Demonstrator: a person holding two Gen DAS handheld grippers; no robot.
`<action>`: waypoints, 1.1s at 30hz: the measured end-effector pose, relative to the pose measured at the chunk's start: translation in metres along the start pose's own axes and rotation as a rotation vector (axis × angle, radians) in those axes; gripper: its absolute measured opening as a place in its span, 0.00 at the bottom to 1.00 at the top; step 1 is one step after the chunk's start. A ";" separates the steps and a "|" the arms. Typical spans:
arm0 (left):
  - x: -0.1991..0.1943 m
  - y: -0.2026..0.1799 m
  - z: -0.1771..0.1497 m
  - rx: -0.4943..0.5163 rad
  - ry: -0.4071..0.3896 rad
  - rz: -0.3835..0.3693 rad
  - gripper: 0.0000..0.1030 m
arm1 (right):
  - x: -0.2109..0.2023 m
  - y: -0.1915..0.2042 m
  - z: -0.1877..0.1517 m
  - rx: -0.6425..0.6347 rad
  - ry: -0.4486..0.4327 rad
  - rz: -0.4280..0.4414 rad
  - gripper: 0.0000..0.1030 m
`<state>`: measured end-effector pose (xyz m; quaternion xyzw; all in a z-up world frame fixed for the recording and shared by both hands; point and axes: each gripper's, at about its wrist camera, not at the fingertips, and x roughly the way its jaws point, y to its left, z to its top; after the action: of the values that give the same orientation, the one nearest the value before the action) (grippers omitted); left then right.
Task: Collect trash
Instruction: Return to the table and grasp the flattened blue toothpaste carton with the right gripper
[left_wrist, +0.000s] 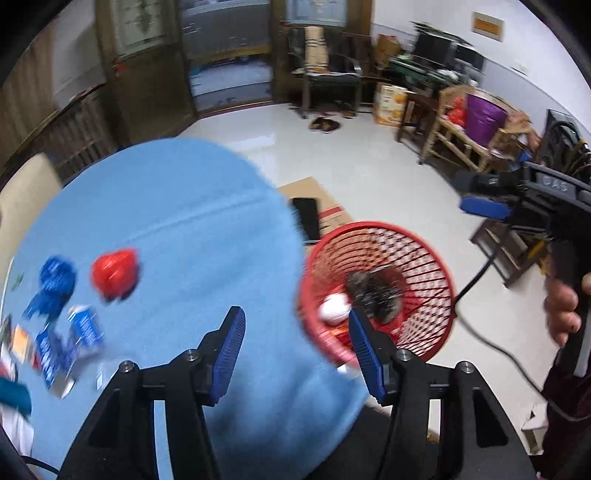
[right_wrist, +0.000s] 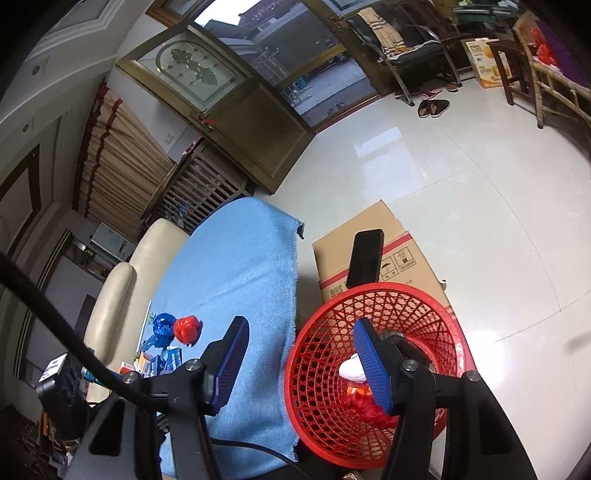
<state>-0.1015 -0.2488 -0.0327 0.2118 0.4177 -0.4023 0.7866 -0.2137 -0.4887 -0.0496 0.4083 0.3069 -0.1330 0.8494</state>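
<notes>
While aiming down over the edge of the table, draped in a blue cloth, held the left hand-held gripper released, jaws parted with nothing between them, framing the cloth's edge and the red mesh basket on the floor just beside the table. Held the right hand-held gripper likewise released and empty, pointed down toward the same basket, its grip wrapped by a hand at the far right of the left camera's view. Had in the basket a white wad, a dark clump and a crumpled red wrapper. Had yet to clear the trash on the table: a red foil ball and a blue foil ball just beside each other on the cloth, well apart from both hand-held grippers, with blue-and-white packets near them toward the table's left side, all blurred in the left view. Showed, behind the basket, a cardboard box on the pale tiled floor, with a black phone lying on top, its near end hidden by the basket's rim.
</notes>
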 end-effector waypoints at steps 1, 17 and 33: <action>-0.002 0.009 -0.006 -0.020 0.002 0.012 0.58 | 0.003 0.004 -0.001 -0.008 0.007 0.002 0.61; -0.061 0.200 -0.121 -0.461 -0.040 0.272 0.64 | 0.102 0.136 -0.050 -0.278 0.255 0.055 0.61; -0.060 0.274 -0.153 -0.620 -0.068 0.251 0.64 | 0.269 0.298 -0.111 -0.500 0.560 0.147 0.61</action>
<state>0.0263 0.0415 -0.0702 -0.0010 0.4645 -0.1629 0.8705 0.0914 -0.2077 -0.0899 0.2299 0.5198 0.1240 0.8134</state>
